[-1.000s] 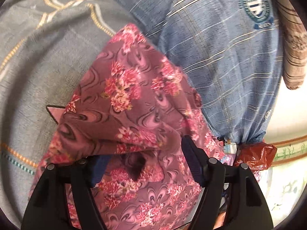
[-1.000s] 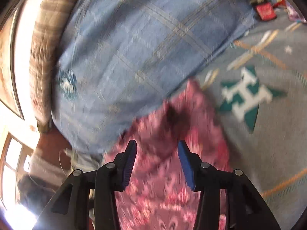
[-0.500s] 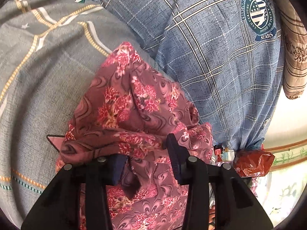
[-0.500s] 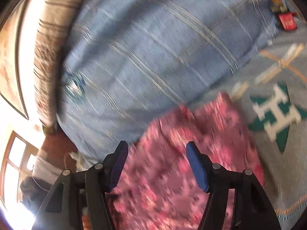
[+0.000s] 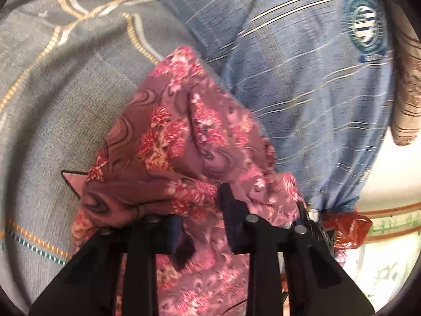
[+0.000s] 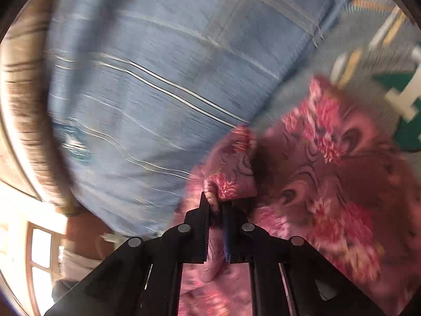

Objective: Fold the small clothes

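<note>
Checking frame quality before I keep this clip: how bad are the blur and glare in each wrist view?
Left wrist: mostly sharp floral cloth, slight smear on the blue pillow, bright washout at the right edge. Right wrist: heavy motion blur throughout, window glare lower left; right gripper stays crisp.

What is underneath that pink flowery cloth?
The pink floral cloth lies on a grey patterned bedsheet, beside a blue checked pillow. Whatever sits directly beneath its bunched folds is covered.

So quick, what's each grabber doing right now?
Left gripper: open, jaws around the pink flowery cloth.
Right gripper: shut on the pink flowery cloth.
</note>
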